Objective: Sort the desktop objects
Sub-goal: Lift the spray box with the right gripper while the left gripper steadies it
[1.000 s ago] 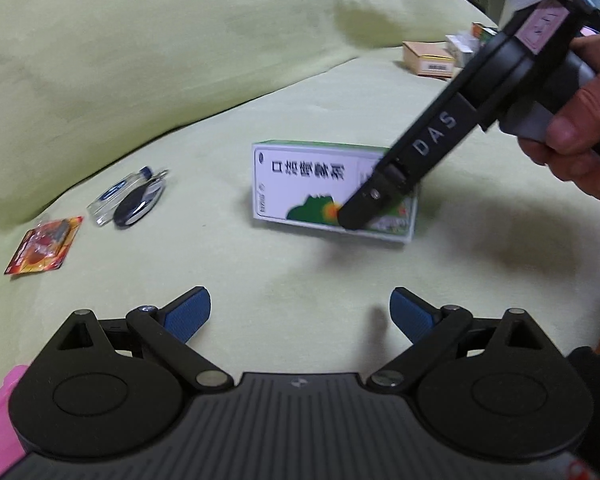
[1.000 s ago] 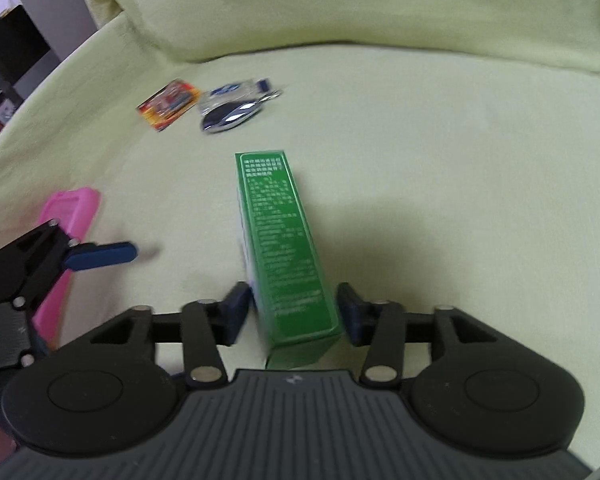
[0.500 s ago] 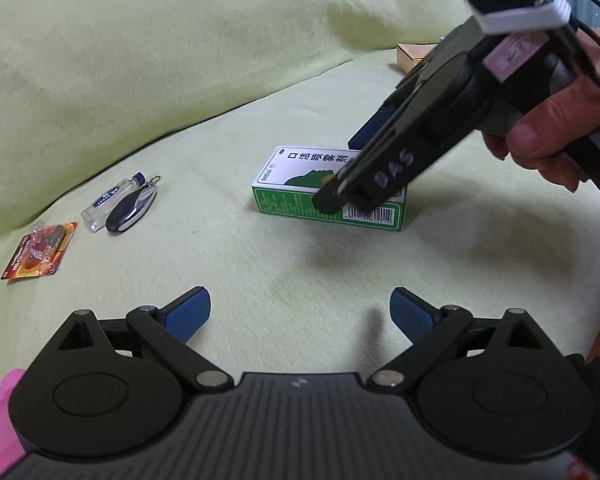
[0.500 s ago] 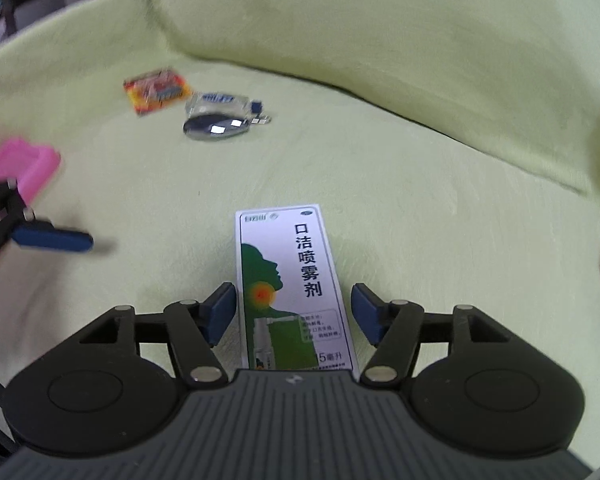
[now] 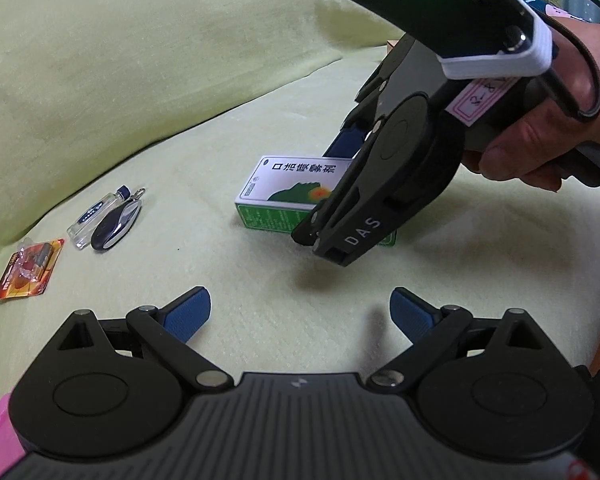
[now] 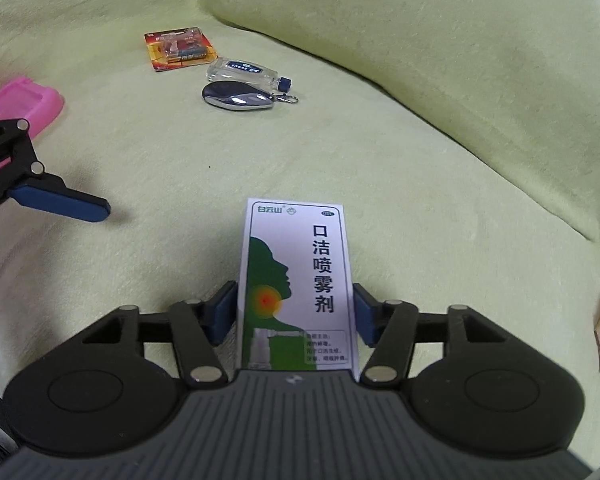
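a: tongs first. right tongs (image 6: 294,316) straddle the spray box (image 6: 296,280), a blue pad on either long side. whether the pads press the card or only sit beside it i cannot tell; the box lies flat on the pale green cloth (image 6: 420,160), face up, and looks not yet lifted.

b: and the left tongs (image 5: 300,312)?

a: spread wide, nothing between them, hovering low over the cloth on the near side of the box.

b: so what could spoil it?

a: my guess is the hold. the pads sit toward the near end of the box, so most of its length sticks out ahead. lifted from there, the far end may droop or the box may swivel between the pads. squeeze hard to stop that and thin card could cave in.

b: the surface?

a: soft cloth over something cushioned, not a firm desk. pressing down for a deeper bite may just sink the box and snag a pad in the fabric.

b: anything near enough to hit?

a: from the right wrist view one left finger (image 6: 60,200) points toward the box, close by. a sideways carry could clip it. the key fob (image 6: 240,98), small clear bottle (image 6: 242,70) and battery pack (image 6: 178,48) lie together well beyond; the pink tray (image 6: 24,100) sits off to the left. those seem safe unless the box is swung far.
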`<state>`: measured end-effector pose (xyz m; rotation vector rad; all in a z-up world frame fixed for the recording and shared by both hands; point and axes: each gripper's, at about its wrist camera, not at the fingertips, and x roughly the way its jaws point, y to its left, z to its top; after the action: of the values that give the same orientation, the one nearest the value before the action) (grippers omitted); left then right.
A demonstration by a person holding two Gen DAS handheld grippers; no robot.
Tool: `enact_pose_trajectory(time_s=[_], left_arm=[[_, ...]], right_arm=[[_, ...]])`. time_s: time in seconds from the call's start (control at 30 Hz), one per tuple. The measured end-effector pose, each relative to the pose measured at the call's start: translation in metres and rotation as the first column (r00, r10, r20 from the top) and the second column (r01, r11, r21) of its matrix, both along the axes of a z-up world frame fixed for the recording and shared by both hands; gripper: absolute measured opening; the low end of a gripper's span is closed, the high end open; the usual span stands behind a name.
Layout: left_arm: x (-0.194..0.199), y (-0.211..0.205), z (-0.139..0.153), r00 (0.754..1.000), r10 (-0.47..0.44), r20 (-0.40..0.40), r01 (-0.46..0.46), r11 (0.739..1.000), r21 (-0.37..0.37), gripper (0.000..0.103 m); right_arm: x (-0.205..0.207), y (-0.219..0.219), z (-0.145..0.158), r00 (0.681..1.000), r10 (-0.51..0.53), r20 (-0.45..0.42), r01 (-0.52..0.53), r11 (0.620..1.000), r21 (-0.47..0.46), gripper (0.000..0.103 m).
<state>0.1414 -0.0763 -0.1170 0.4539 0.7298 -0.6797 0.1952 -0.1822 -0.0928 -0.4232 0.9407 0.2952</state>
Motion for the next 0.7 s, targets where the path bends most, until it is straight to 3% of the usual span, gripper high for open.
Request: enact_pose_trajectory(time_s=[0.37, 0.7], left_arm=[[-0.005, 0.0, -0.003, 1.0, -0.004, -0.011, 0.004, 1.0, 0.012, 0.097], [-0.025, 0.014, 0.008, 0.998, -0.053, 0.03, 0.054, 0.998, -0.044, 0.097]], right_arm=[[-0.017, -0.015, 0.019, 0.999, -0.048, -0.024, 0.051, 0.984, 0.171, 0.052], [-0.043, -0.006, 0.054, 0.992, 0.06, -0.109, -0.015, 0.927, 0.375, 0.052]])
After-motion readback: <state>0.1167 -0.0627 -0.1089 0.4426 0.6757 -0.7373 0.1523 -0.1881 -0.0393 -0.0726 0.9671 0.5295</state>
